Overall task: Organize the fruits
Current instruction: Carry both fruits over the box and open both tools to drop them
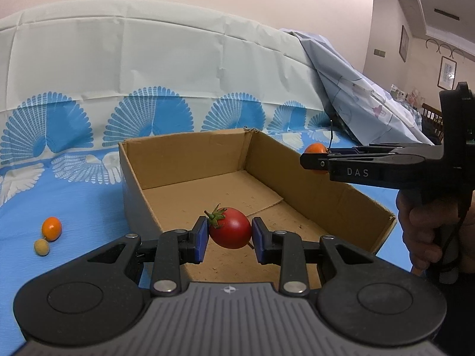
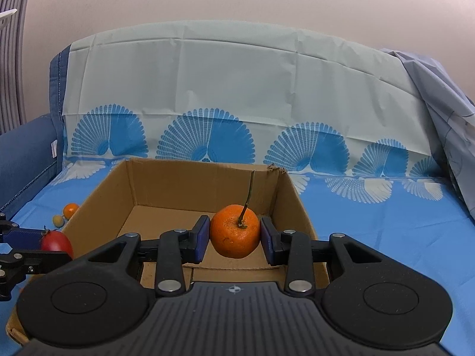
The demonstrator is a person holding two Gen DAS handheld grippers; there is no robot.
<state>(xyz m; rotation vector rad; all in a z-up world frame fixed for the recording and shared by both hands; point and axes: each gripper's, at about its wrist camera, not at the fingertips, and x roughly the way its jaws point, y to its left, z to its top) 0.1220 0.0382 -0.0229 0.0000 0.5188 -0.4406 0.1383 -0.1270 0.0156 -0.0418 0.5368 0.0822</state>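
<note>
My left gripper (image 1: pixel 229 233) is shut on a red tomato (image 1: pixel 230 227) with a green calyx, held above the near end of an open cardboard box (image 1: pixel 190 148). My right gripper (image 2: pixel 235 231) is shut on an orange mandarin (image 2: pixel 234 231) with a long stem, held over the box (image 2: pixel 297 204) near its right wall. The right gripper with the mandarin (image 1: pixel 316 149) shows in the left wrist view at the box's right side. The tomato (image 2: pixel 57 244) in the left gripper shows at the left of the right wrist view. The box holds no fruit.
A small orange fruit (image 1: pixel 51 228) and a small tan round fruit (image 1: pixel 41 247) lie on the blue patterned cloth (image 1: pixel 74 207) left of the box; they also show in the right wrist view (image 2: pixel 70 209). A draped sheet backs the surface. A hand (image 1: pixel 421 231) holds the right gripper.
</note>
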